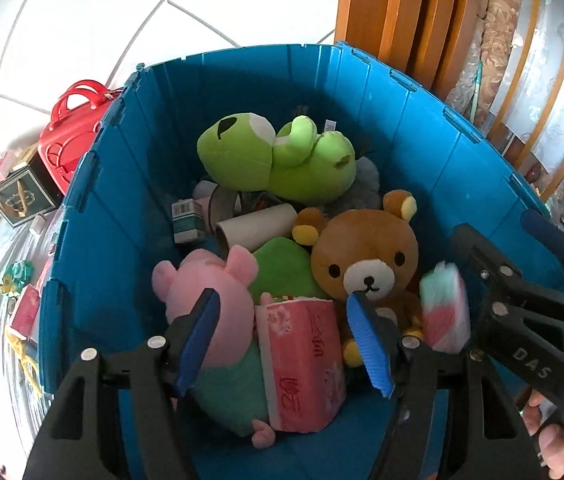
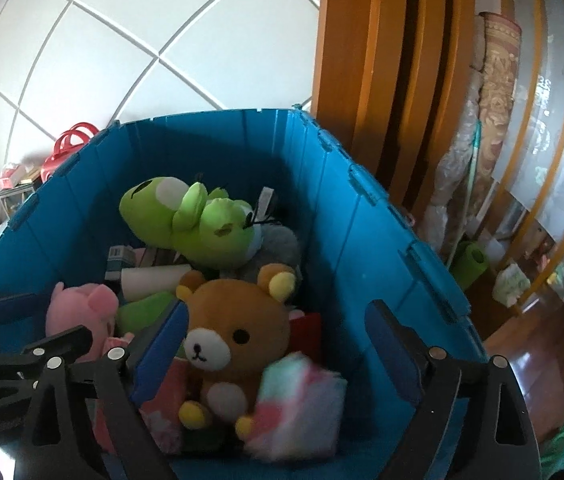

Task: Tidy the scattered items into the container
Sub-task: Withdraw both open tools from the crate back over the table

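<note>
A blue bin [image 1: 362, 92] [image 2: 346, 216] fills both views. In it lie a green frog plush [image 1: 274, 160] [image 2: 190, 220], a brown bear plush [image 1: 366, 256] [image 2: 234, 328], a pink pig plush [image 1: 210, 292] [image 2: 82, 312], a cardboard tube [image 1: 258, 224] and a small box [image 1: 188, 220]. My left gripper [image 1: 282, 296] [image 2: 66, 318] hangs open over a red tissue pack [image 1: 302, 360] [image 2: 162, 400] lying on the pig, with a gap at the left pad. My right gripper [image 2: 278, 308] [image 1: 498, 226] is open. A blurred pink, green and white pack [image 2: 298, 404] [image 1: 444, 312] sits between its fingers, untouched, beside the bear.
Left of the bin stand a red handbag [image 1: 78, 120] and a dark green box [image 1: 22, 196], with small packets [image 1: 24, 312] near the table edge. A wooden door frame [image 2: 382, 80] rises behind. A hand [image 1: 554, 440] grips the right tool. Clutter lies on the floor [image 2: 514, 280] at right.
</note>
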A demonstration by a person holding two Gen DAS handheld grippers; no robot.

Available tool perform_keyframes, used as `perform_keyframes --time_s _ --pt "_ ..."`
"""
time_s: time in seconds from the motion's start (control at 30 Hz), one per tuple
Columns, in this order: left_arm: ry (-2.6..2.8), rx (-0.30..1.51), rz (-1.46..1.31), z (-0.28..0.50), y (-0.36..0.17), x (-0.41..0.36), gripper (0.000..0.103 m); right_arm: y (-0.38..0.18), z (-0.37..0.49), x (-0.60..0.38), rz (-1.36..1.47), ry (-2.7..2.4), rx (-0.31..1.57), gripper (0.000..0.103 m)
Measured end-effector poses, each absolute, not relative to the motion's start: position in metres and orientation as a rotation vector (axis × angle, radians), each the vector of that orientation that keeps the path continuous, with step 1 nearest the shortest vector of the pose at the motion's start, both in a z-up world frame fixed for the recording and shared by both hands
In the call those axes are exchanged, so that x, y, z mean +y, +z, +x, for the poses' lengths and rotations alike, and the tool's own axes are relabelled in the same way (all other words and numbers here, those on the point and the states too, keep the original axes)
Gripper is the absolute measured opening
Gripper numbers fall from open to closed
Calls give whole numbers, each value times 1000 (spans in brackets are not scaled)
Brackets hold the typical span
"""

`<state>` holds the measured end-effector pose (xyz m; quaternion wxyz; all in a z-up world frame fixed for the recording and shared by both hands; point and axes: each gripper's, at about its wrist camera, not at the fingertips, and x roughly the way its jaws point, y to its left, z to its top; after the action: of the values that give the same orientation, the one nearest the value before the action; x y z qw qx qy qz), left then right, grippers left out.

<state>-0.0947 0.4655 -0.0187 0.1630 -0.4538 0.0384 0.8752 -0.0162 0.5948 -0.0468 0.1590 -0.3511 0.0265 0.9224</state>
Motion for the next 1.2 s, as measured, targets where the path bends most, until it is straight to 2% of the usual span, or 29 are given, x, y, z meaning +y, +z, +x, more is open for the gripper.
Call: perform_keyframes --time_s 0.1,0.6,0.67,0.7,0.73,0.8,1.03,1.2 --pt "2506 121 -1262 -87 -16 464 65 -41 2 593 -969 2645 72 103" --pt "2686 5 -985 -33 20 399 65 -18 67 563 -811 2689 162 103" --pt "2720 -57 -929 -27 26 380 66 -12 67 549 -780 2732 152 103" --pt "2738 -84 -910 -25 27 372 69 -9 66 540 -769 2754 146 103" --pt "2762 -112 -894 -24 29 362 78 -7 64 532 -760 2776 140 103" --pt "2821 -184 -844 -21 32 337 84 -3 58 513 -745 2816 116 103" --pt "2933 -279 -808 -19 29 254 84 -1 29 443 -776 2913 44 103" --pt "2984 -348 -844 -25 11 166 84 4 12 388 -734 2967 31 103"
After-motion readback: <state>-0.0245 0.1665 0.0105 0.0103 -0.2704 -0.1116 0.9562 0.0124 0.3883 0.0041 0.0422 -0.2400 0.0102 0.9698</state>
